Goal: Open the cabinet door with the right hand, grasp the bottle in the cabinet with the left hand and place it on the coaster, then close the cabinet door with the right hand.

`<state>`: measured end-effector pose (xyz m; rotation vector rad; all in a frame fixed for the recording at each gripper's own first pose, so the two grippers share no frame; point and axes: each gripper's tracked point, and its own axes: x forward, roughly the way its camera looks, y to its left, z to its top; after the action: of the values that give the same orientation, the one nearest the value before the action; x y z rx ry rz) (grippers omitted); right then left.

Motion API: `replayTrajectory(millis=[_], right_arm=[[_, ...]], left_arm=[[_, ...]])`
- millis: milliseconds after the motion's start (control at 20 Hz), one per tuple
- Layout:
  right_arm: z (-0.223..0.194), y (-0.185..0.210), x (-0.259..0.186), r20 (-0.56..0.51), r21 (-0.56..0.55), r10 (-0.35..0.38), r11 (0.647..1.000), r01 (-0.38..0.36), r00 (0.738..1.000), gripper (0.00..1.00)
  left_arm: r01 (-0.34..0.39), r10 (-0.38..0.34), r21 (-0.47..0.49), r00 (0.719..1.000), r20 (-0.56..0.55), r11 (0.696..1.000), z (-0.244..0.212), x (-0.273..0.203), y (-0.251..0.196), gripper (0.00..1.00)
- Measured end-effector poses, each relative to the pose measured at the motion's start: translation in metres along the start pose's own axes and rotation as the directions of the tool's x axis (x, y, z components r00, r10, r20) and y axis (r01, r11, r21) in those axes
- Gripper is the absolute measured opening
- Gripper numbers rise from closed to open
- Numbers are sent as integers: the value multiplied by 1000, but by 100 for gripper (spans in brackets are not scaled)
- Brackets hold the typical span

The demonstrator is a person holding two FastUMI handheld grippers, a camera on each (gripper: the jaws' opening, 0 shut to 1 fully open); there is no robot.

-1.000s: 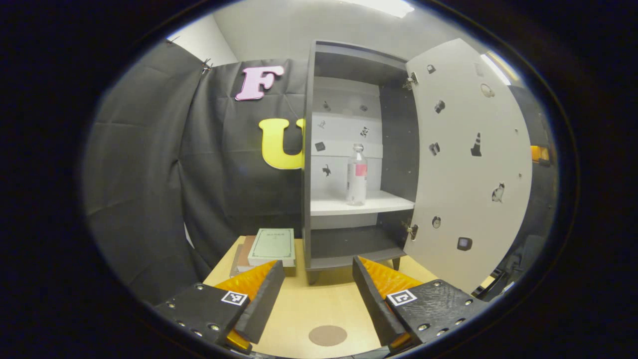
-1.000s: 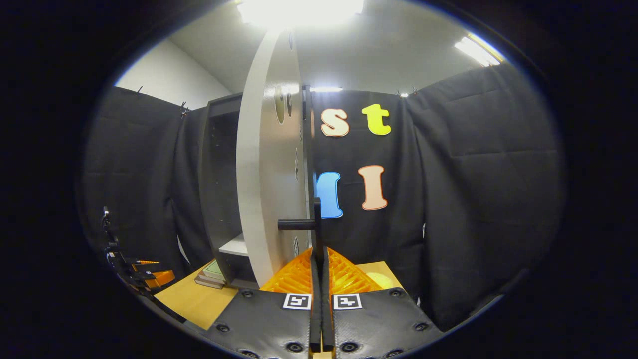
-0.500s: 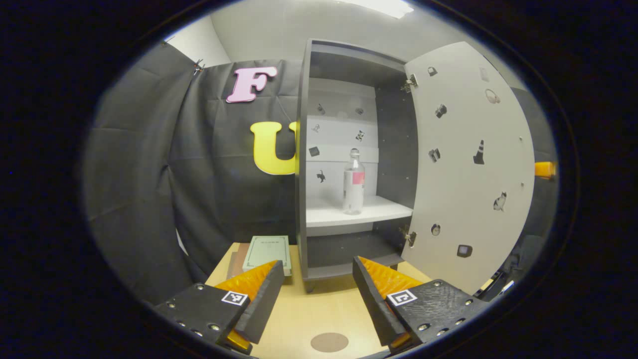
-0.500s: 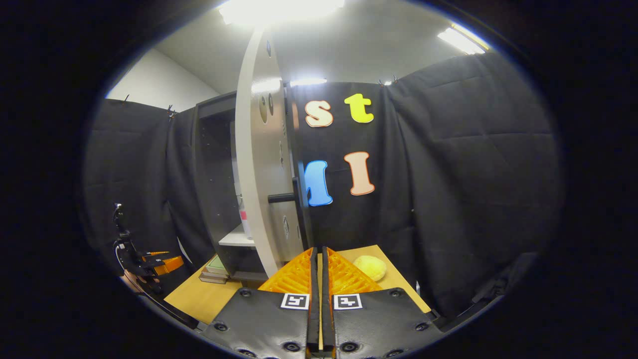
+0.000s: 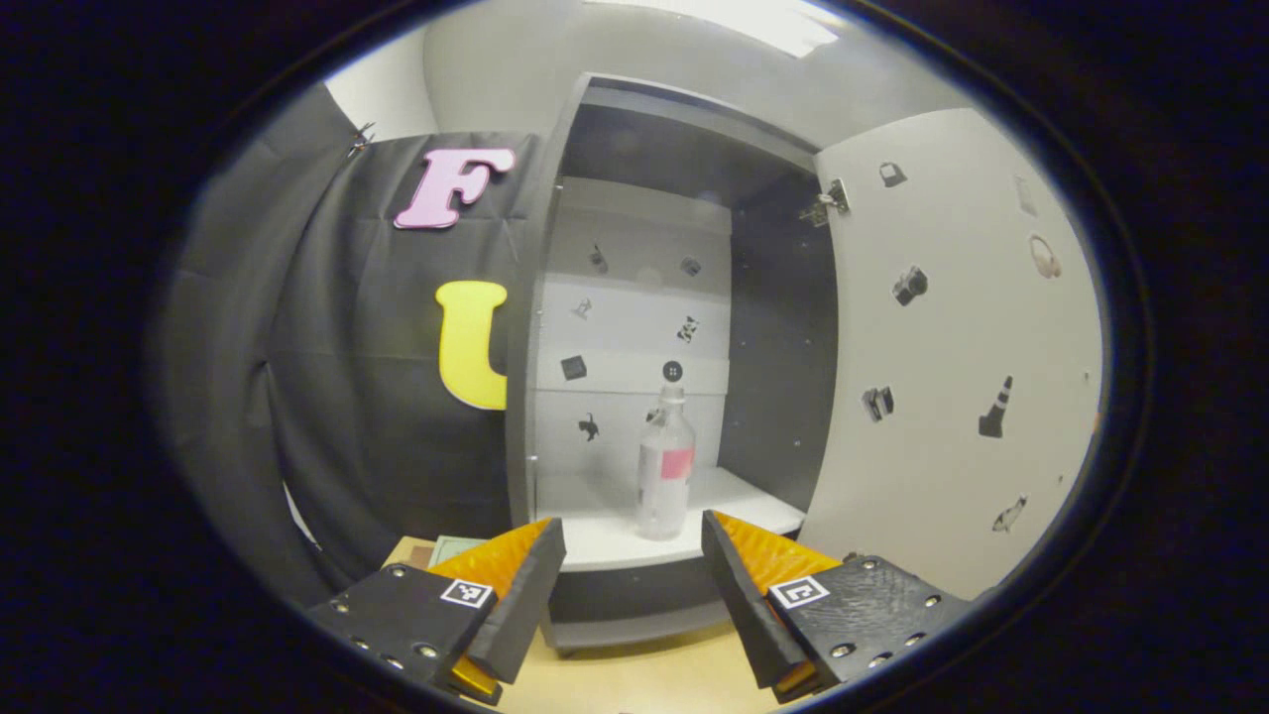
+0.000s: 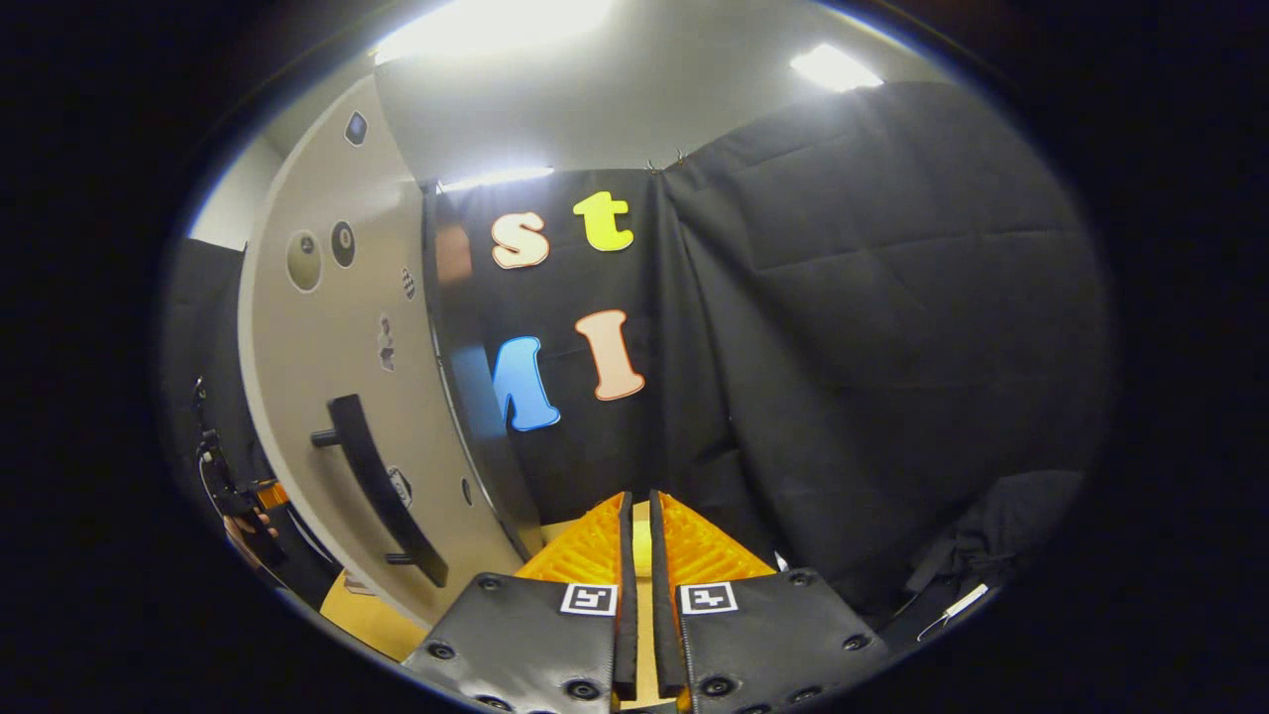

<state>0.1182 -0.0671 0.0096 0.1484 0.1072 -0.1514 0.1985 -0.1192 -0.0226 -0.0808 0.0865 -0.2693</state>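
While the wide-open, empty left tool (image 5: 627,555) is facing the upright bottle (image 5: 664,478) at lower centre, a finger is risking toppling it.

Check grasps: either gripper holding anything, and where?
Nothing held. Left gripper open, short of the bottle; right gripper nearly shut on nothing, off the door handle.

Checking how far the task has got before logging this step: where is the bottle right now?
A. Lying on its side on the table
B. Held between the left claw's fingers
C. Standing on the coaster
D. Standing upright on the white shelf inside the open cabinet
D: in the left gripper view the bottle stands upright on the white shelf, beyond the open left claw, untouched.
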Motion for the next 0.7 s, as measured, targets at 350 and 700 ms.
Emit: replayTrajectory(millis=[350,700], right_arm=[[-2,-11,75,-29,-14,15,1000,-16,999,74],[-9,-19,123,-63,-33,17,999,-19,998,93]], left_arm=[[5,-3,-37,999,49,999,15,102,-13,83],[19,-19,19,1000,14,1000,-7,167,-29,83]])
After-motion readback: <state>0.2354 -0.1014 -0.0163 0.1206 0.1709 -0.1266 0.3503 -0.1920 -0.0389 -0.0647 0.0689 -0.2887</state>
